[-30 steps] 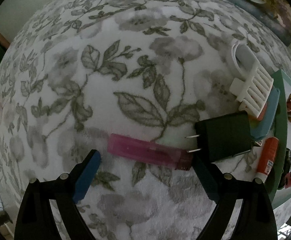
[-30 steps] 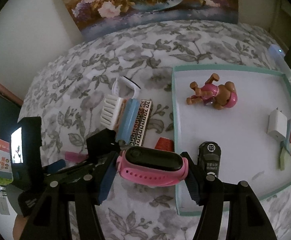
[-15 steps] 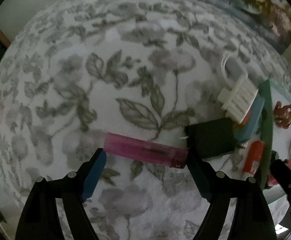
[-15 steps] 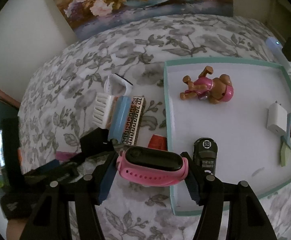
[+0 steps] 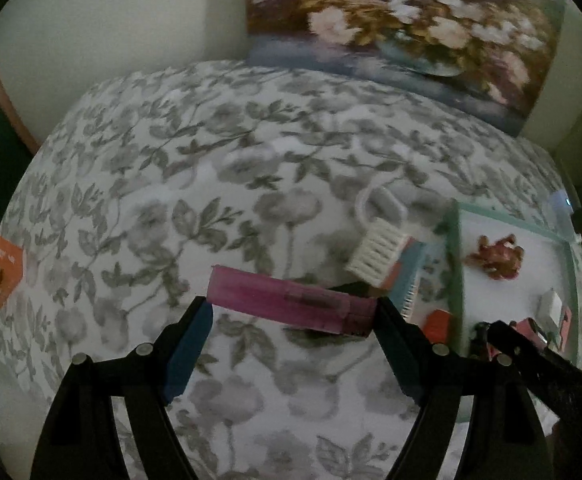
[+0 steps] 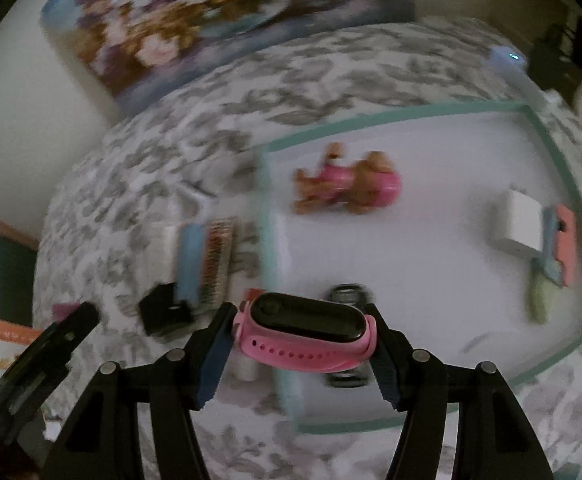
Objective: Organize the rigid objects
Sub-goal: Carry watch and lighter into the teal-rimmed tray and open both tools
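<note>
My left gripper (image 5: 293, 320) is shut on a translucent pink lighter (image 5: 291, 305), held lengthwise between the fingertips and lifted above the floral bedspread (image 5: 163, 208). My right gripper (image 6: 301, 334) is shut on a pink smartwatch with a black face (image 6: 305, 332), held above the near left edge of the white tray with a teal rim (image 6: 411, 114). The tray (image 5: 457, 264) also shows at the right of the left wrist view. A black charger (image 6: 165, 314) lies on the bedspread left of the tray.
In the tray lie a toy puppy (image 6: 349, 186), a white charger (image 6: 521, 226), small clips (image 6: 553, 248) and a black toy car (image 6: 347, 296). A white brush (image 5: 377, 254), a blue comb (image 6: 191, 262) and an orange tube (image 5: 437, 322) lie beside the tray. A floral painting (image 5: 403, 24) leans on the wall.
My left gripper closed on the pink lighter and lifted it off the bedspread, tilting the view up. My right gripper moved right over the tray edge with the watch.
</note>
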A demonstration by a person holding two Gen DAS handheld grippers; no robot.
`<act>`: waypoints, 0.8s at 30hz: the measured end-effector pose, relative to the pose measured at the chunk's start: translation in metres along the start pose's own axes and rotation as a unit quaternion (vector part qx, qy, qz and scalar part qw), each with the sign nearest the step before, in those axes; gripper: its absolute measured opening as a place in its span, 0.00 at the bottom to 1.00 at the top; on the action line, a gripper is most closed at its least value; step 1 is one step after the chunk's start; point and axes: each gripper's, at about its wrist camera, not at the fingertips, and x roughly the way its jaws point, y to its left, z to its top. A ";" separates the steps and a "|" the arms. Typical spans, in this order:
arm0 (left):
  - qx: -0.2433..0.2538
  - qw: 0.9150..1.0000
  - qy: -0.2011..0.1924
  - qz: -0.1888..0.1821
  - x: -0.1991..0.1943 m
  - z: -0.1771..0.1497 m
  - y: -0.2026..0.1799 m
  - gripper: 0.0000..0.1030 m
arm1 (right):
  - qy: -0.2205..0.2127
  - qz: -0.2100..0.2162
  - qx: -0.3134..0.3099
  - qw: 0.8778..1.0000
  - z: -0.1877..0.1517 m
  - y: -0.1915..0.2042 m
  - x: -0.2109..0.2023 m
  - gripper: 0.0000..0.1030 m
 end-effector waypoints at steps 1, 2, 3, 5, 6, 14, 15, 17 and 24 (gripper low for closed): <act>0.008 1.000 0.000 -0.001 -0.002 -0.001 -0.007 0.80 | 0.001 -0.009 0.008 1.000 0.001 -0.009 0.000 0.64; 0.014 1.000 0.001 -0.001 -0.001 -0.002 -0.010 0.80 | 0.001 -0.013 0.013 1.000 0.002 -0.016 -0.001 0.64; 0.024 1.000 0.002 -0.003 -0.001 -0.003 -0.019 0.80 | 0.001 -0.017 0.020 1.000 0.003 -0.023 -0.001 0.64; 0.040 0.999 0.002 -0.005 -0.002 -0.006 -0.036 0.80 | 0.000 -0.021 0.036 0.999 0.006 -0.041 -0.003 0.64; 0.052 0.999 0.003 -0.008 -0.002 -0.009 -0.047 0.80 | -0.002 -0.023 0.045 0.999 0.007 -0.050 -0.004 0.64; 0.136 0.991 0.000 -0.010 -0.004 -0.027 -0.121 0.80 | -0.006 -0.032 0.109 0.994 0.011 -0.112 -0.014 0.64; 0.143 0.990 0.001 -0.013 -0.005 -0.028 -0.128 0.80 | -0.007 -0.032 0.113 0.993 0.010 -0.116 -0.015 0.64; 0.154 0.988 -0.001 -0.022 -0.004 -0.030 -0.143 0.80 | -0.009 -0.033 0.121 0.992 0.010 -0.125 -0.019 0.64; 0.188 0.982 -0.002 -0.027 0.008 -0.039 -0.182 0.80 | -0.016 -0.039 0.131 0.991 0.009 -0.145 -0.026 0.64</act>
